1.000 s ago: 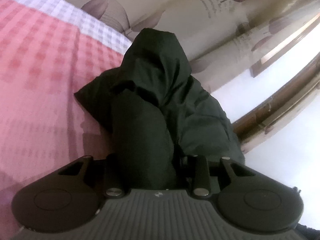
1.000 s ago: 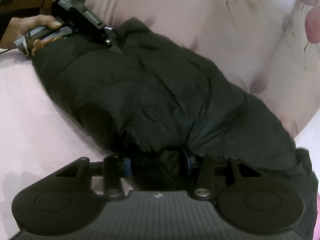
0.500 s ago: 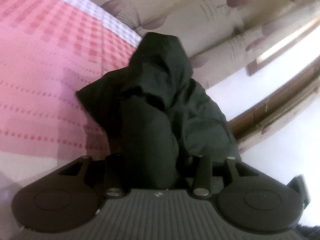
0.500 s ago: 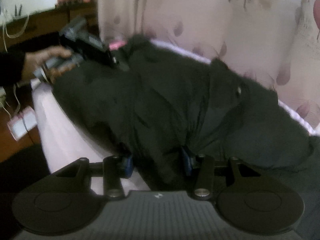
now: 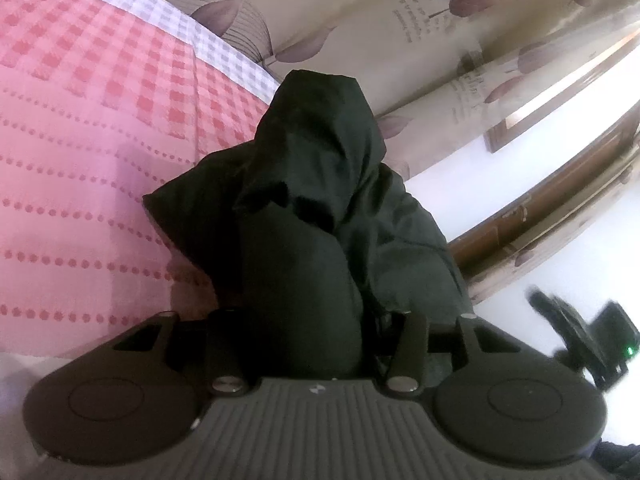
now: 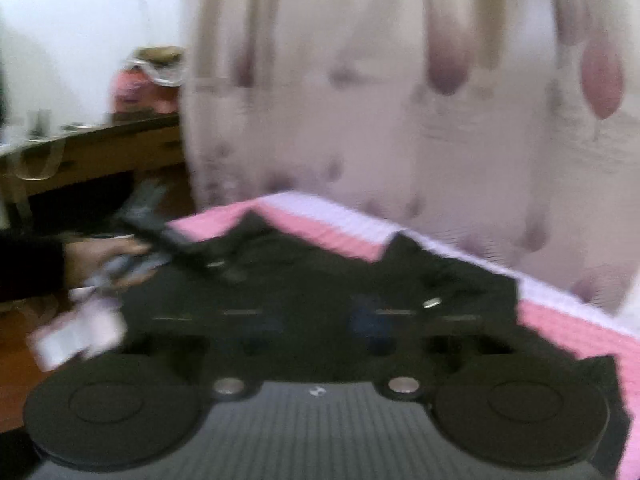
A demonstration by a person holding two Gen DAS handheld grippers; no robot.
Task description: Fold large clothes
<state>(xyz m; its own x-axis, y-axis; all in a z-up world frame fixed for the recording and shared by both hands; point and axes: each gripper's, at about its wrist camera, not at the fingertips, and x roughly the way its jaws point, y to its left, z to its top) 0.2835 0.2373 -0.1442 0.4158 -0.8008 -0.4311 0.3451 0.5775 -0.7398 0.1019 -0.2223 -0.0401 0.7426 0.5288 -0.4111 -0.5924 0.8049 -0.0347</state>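
Observation:
A dark green-black padded jacket [image 5: 320,200] is bunched up over the pink checked bed cover [image 5: 80,140]. My left gripper [image 5: 316,328] is shut on a thick fold of the jacket, which hides its fingertips. In the blurred right wrist view the jacket [image 6: 320,280] lies spread over the bed, and my right gripper [image 6: 320,320] sits low over it; its blue-padded fingers [image 6: 372,324] stand apart, and I cannot tell whether cloth is held between them. The left gripper [image 6: 176,240] shows at the jacket's far left corner, held by a hand.
Flowered curtains [image 6: 400,100] hang behind the bed. A wooden desk [image 6: 100,148] with a pink jar and clutter stands at the left. A wooden window frame [image 5: 540,208] runs at the right in the left wrist view, and the right gripper's body [image 5: 580,340] shows there too.
The right gripper has swung upward and back, and its view now takes in the curtains and the jacket lying flatter on the bed. The left gripper keeps its hold and has shifted slightly.

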